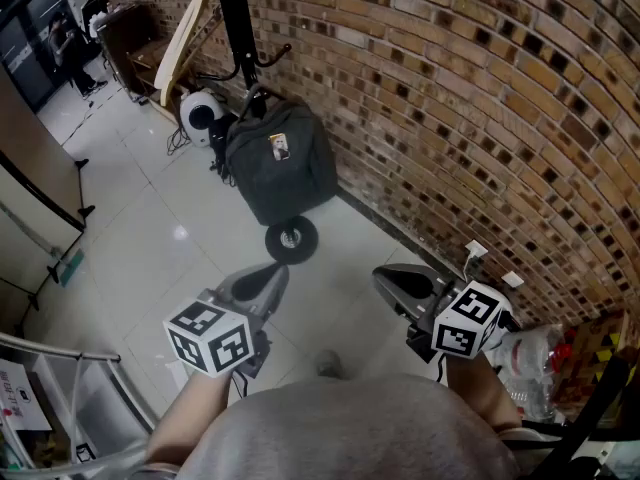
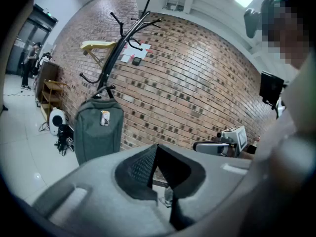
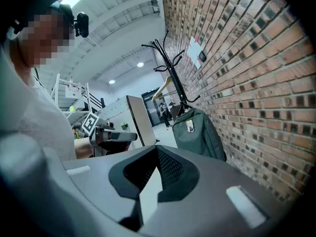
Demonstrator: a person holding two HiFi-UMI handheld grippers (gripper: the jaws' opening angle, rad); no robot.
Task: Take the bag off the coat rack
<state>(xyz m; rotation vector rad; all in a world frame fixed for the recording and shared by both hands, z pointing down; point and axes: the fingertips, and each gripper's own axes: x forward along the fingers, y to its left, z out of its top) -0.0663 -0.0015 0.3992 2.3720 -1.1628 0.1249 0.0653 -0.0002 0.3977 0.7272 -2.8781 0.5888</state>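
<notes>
A dark grey backpack (image 1: pixel 280 163) with a small tag hangs low on a black coat rack (image 1: pixel 232 18), just above the rack's round base (image 1: pixel 291 238) and beside the brick wall. Both grippers are held close to my body, well short of the bag. My left gripper (image 1: pixel 255 286) is shut and holds nothing. My right gripper (image 1: pixel 400 283) is also shut and holds nothing. The left gripper view shows the bag (image 2: pixel 98 132) on the rack (image 2: pixel 118 48) ahead to the left. In the right gripper view the bag (image 3: pixel 197 135) hangs ahead by the wall.
The curved-looking brick wall (image 1: pixel 480 118) runs along the right. A white round appliance (image 1: pixel 200 113) and a leaning wooden board (image 1: pixel 185 38) stand behind the rack. Plastic bottles (image 1: pixel 535 353) lie at the right; a metal frame (image 1: pixel 60 388) stands at the lower left. White tiled floor lies between.
</notes>
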